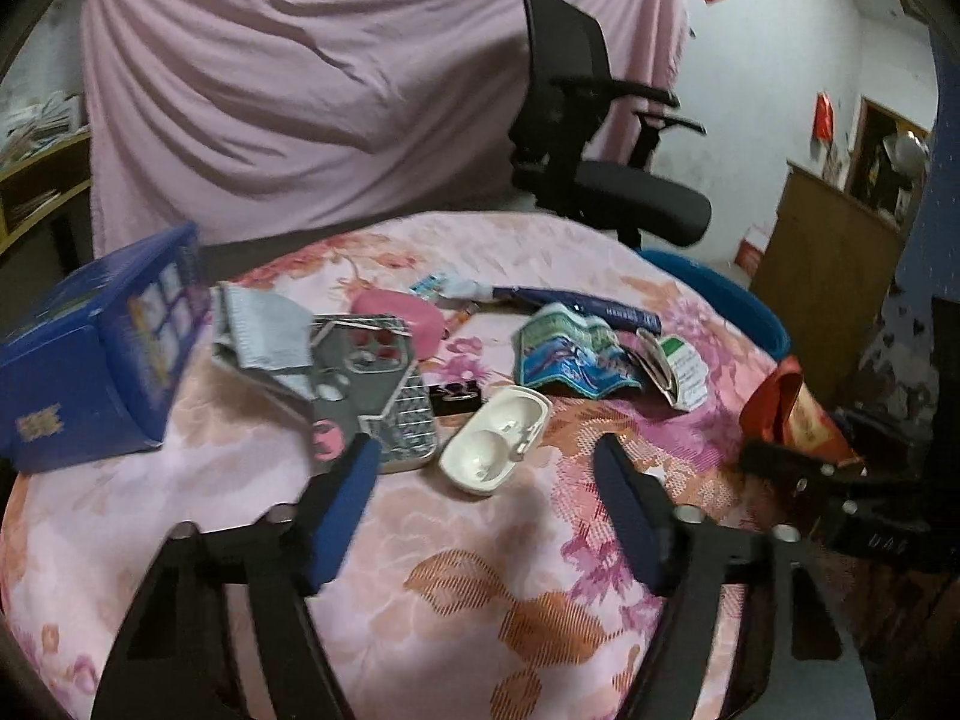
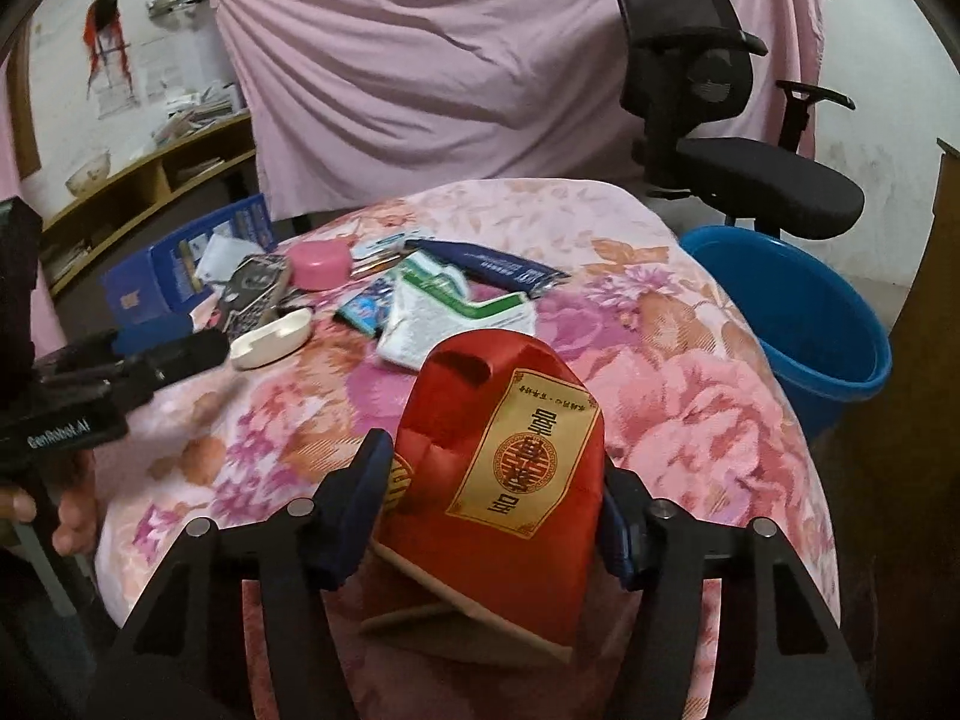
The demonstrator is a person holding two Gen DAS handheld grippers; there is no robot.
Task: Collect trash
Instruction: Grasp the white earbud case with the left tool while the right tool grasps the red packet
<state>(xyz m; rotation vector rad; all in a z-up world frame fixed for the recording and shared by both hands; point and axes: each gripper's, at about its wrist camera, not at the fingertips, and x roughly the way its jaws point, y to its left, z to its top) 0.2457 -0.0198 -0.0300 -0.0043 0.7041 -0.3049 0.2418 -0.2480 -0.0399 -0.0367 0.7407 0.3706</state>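
Pink floral cloth covers the desk [image 1: 480,600] in the left wrist view, with a pink sheet hung behind and a black office chair [image 1: 600,138] beyond the far edge. Clutter lies across the cloth: a blue box [image 1: 90,372] at the left, patterned phone cases [image 1: 372,384], a white open case [image 1: 498,444], a crumpled green-blue wrapper [image 1: 570,360]. The left tongs [image 1: 486,468] hang over the cloth with jaws apart and nothing between them; the white case lies just beyond their tips.

From the right wrist view, the right tongs [image 2: 492,480] hold a red gift box [image 2: 510,456] with a gold label, their blue pads pressed on its two sides, above the near part of the desk. A blue bucket [image 2: 840,372] stands on the floor beside the desk at the right.
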